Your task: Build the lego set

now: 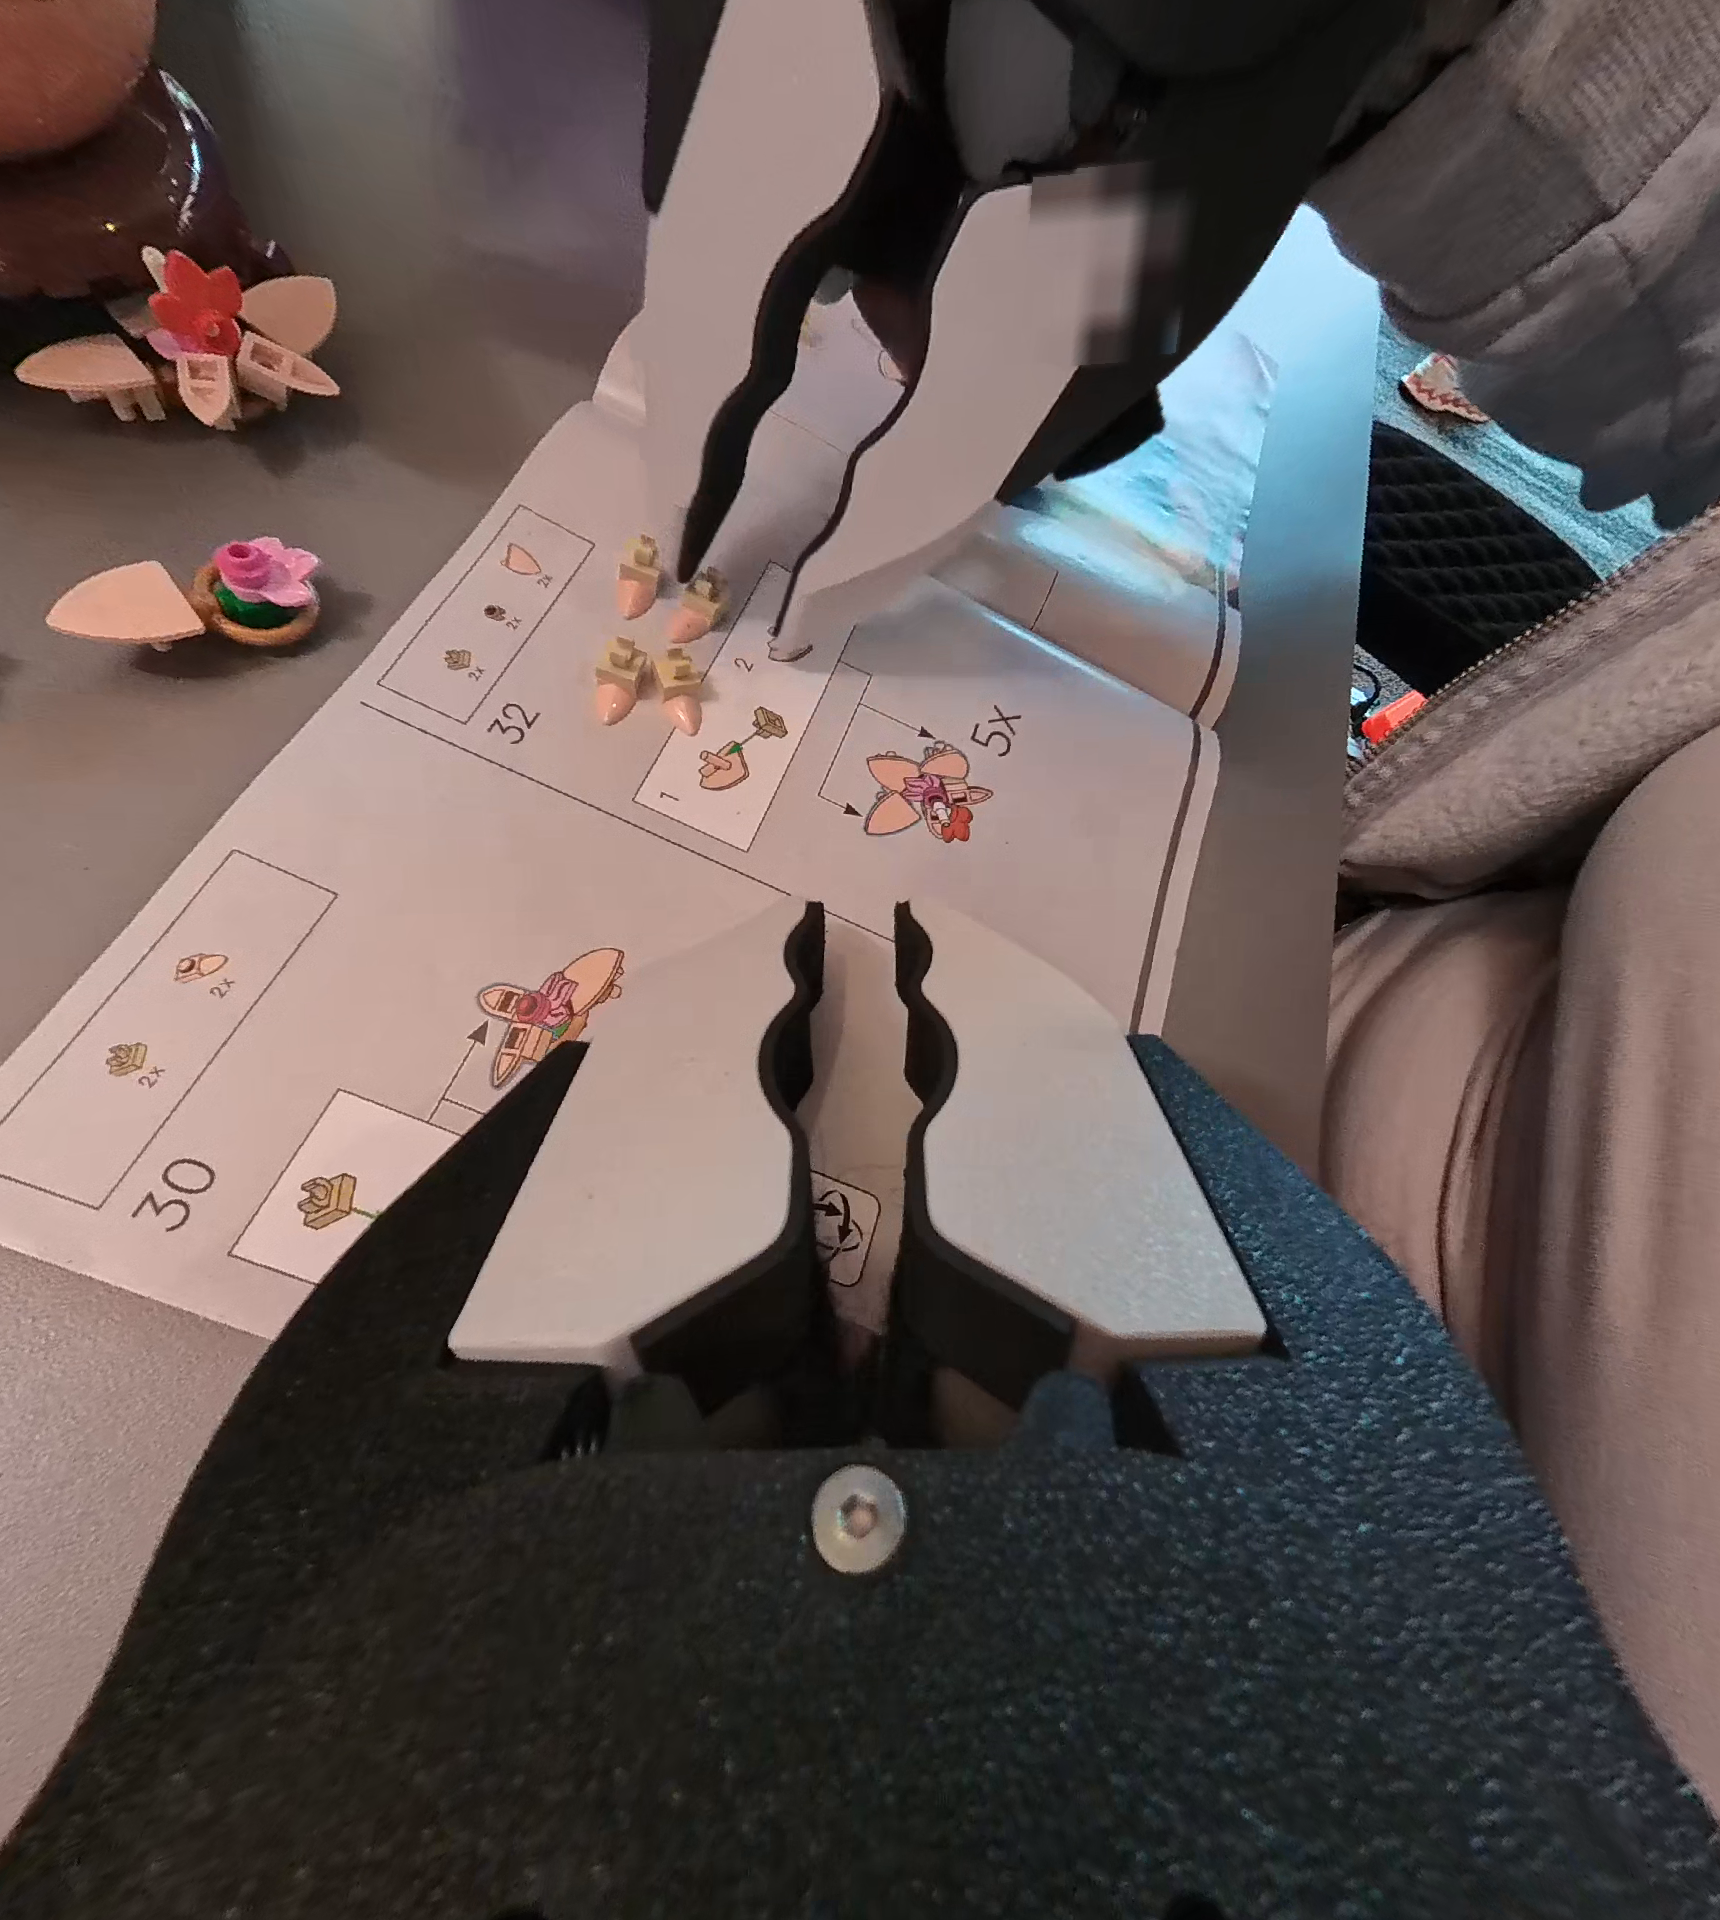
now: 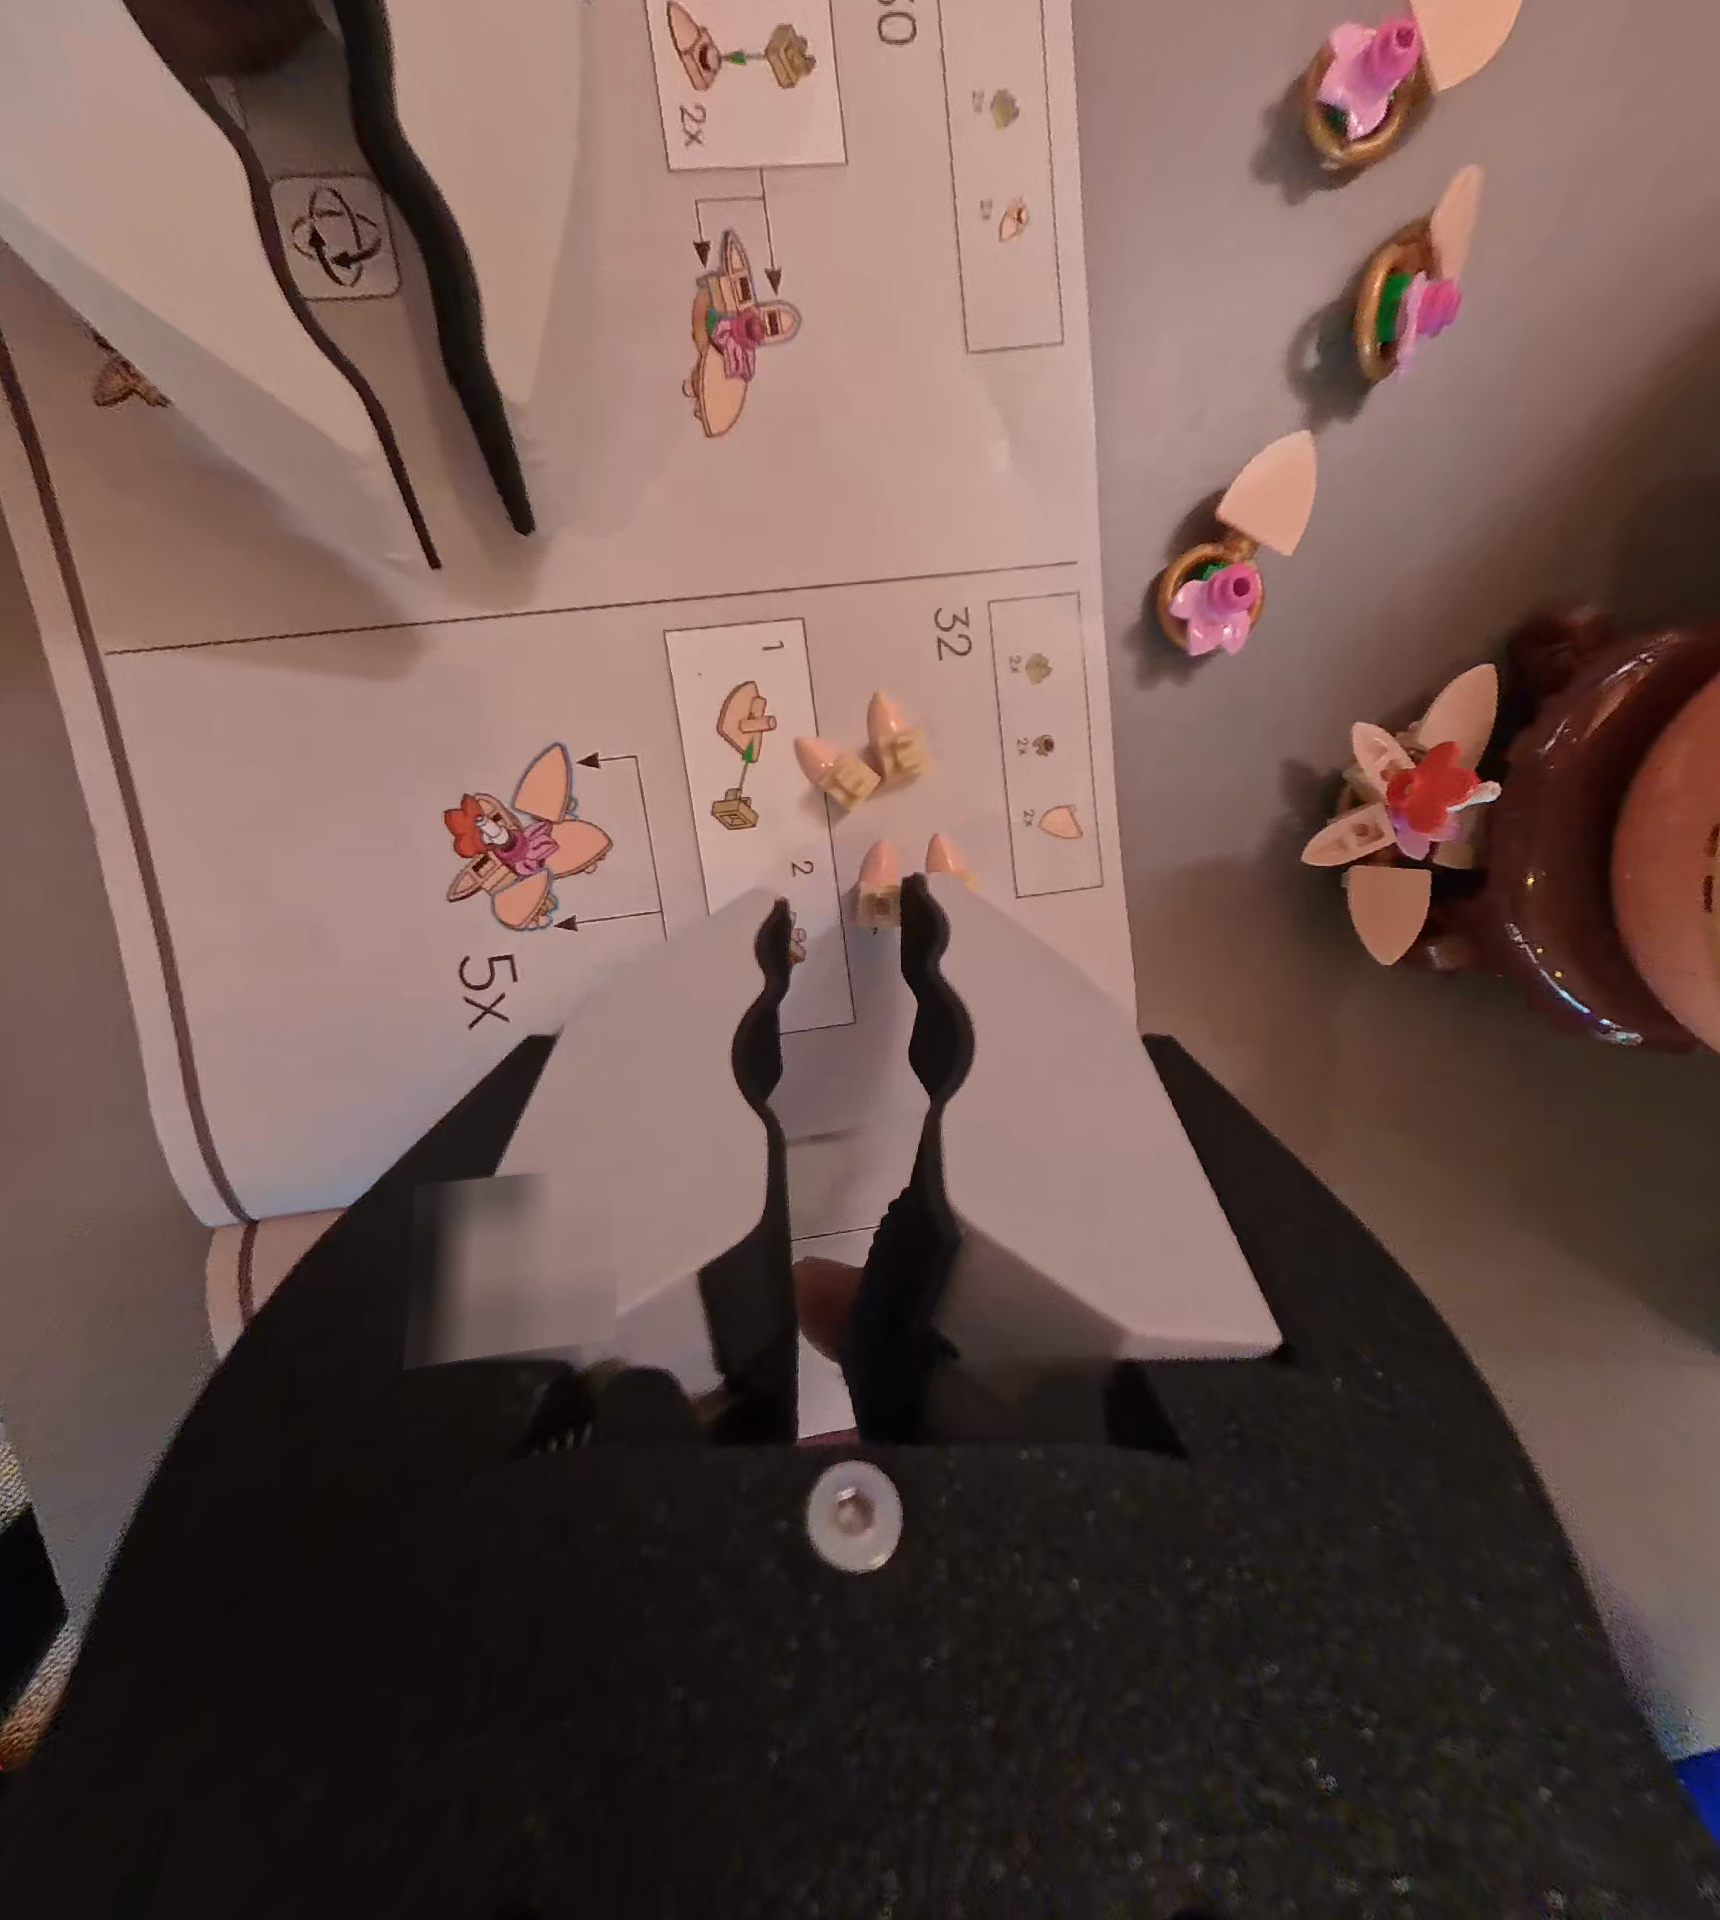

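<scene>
Petal pieces, four small peach ones each on a tan clip, lie in a loose cluster (image 2: 871,805) on the open instruction booklet (image 1: 399,831), near its page edge. The right gripper (image 2: 840,914) comes down on the two nearer pieces: its fingers stand a little apart, and one petal piece (image 2: 879,883) lies at the fingertips, just against the inner edge of the right finger (image 2: 923,935). The other finger (image 2: 771,956) is clear of it and rests over the printed page, so nothing is gripped. Seen from the left wrist view, this same gripper (image 1: 736,603) points steeply down with one tip beside a petal piece (image 1: 695,613) and the other tip on bare paper.

The left gripper (image 1: 858,914) hovers low over the booklet, nearer the person, well apart from the cluster. Its jaws are narrowly parted with only the printed page showing between them; it holds nothing.

Beyond the booklet, on the grey table (image 1: 108,727), lie gold rings with pink flower pieces (image 2: 1211,597) and flat peach petals (image 2: 1271,488). A finished blossom with a red centre (image 2: 1407,810) leans against a dark brown brick-built pot (image 2: 1562,831). A grey sleeve (image 1: 1614,208) and grey trousers (image 1: 1614,1143) fill the right of the left wrist view.
</scene>
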The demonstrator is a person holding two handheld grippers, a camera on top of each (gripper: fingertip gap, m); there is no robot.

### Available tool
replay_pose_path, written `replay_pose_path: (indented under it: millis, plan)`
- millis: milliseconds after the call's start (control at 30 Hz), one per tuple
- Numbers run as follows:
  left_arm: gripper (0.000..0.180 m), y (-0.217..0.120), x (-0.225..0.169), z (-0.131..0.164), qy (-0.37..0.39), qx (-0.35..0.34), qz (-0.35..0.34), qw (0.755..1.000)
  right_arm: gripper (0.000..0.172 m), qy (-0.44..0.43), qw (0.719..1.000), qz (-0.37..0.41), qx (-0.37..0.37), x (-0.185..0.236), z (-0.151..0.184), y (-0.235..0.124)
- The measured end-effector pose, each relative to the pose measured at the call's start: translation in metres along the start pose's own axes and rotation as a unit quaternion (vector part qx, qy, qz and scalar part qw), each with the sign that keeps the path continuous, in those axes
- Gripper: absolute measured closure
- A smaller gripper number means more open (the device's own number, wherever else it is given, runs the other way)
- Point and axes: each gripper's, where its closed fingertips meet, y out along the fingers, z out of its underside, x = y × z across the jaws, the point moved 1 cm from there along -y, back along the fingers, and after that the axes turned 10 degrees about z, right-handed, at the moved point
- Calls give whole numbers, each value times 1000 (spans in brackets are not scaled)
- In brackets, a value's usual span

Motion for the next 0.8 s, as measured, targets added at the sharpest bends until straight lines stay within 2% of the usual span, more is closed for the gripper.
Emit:
replay_pose_path:
  millis: [167, 267, 333, 433, 467, 533, 600, 667, 800]
  plan:
    - [168, 0, 0, 0, -1, -2, -1, 1000, 153, 18, 999, 27, -2, -8, 9, -11]
    - [168, -1, 0, -1, -2, -3, -1, 1000, 154, 90, 994, 56, -38, -24, 19, -45]
    - [168, 0, 1, 0, -3, -1, -2, 1000, 142, 158, 983, 78, -45, -33, 35, -73]
    - [168, 0, 1, 1, 2, 4, -9, 1000, 127, 265, 945, 191, -3, -49, 79, -112]
    - [168, 1, 1, 2, 3, 7, -10, 1000, 129, 301, 924, 234, 13, -49, 95, -124]
    - [167, 2, 1, 3, 7, 15, -14, 1000, 145, 371, 875, 311, 7, -45, 118, -140]
    - [168, 4, 1, 5, 8, 27, -17, 999, 151, 438, 834, 336, -22, -29, 131, -137]
    - [167, 6, 1, 8, 12, 40, -20, 999, 152, 490, 815, 308, -37, -8, 139, -115]
    - [167, 7, 0, 9, 15, 48, -16, 999, 157, 525, 808, 267, -34, 6, 148, -81]
